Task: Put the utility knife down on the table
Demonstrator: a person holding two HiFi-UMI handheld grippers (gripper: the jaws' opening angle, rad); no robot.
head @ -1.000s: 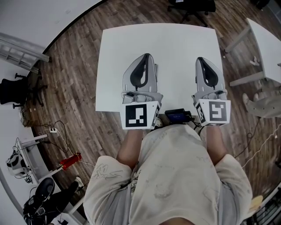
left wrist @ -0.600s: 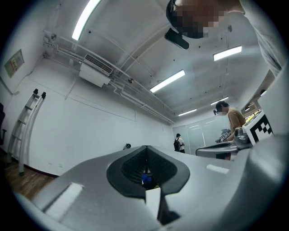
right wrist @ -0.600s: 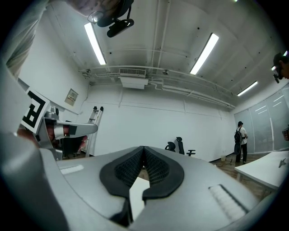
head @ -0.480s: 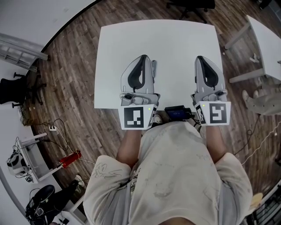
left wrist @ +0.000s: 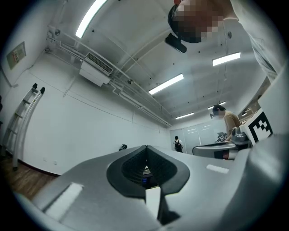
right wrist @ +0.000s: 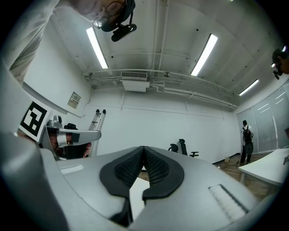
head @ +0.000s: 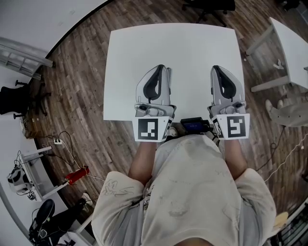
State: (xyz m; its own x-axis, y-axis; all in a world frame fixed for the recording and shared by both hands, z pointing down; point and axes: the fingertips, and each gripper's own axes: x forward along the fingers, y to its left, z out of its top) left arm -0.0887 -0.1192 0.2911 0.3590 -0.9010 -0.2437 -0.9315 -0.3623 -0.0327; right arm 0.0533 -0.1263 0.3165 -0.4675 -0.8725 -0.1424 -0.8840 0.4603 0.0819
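No utility knife shows in any view. The white table (head: pixel 192 43) carries nothing that I can see. My left gripper (head: pixel 159 67) hovers over the table's near half, left of centre, with its jaws together and nothing between them. In the left gripper view the left gripper (left wrist: pixel 146 147) points slightly upward at a white wall, its dark pads (left wrist: pixel 131 168) meeting at the tips. My right gripper (head: pixel 214 68) hovers beside it to the right, also shut and holding nothing. In the right gripper view the right gripper (right wrist: pixel 143 147) has its tips touching.
A second white table (head: pixel 293 43) stands at the right and an office chair (head: pixel 207 6) beyond the far edge. A small black device (head: pixel 194 125) sits at the person's waist. A ladder (head: pixel 24 55) leans by the left wall. Wooden floor surrounds the table.
Both grippers have tipped slightly but stay in about the same place over the table. Their jaws have stayed shut.
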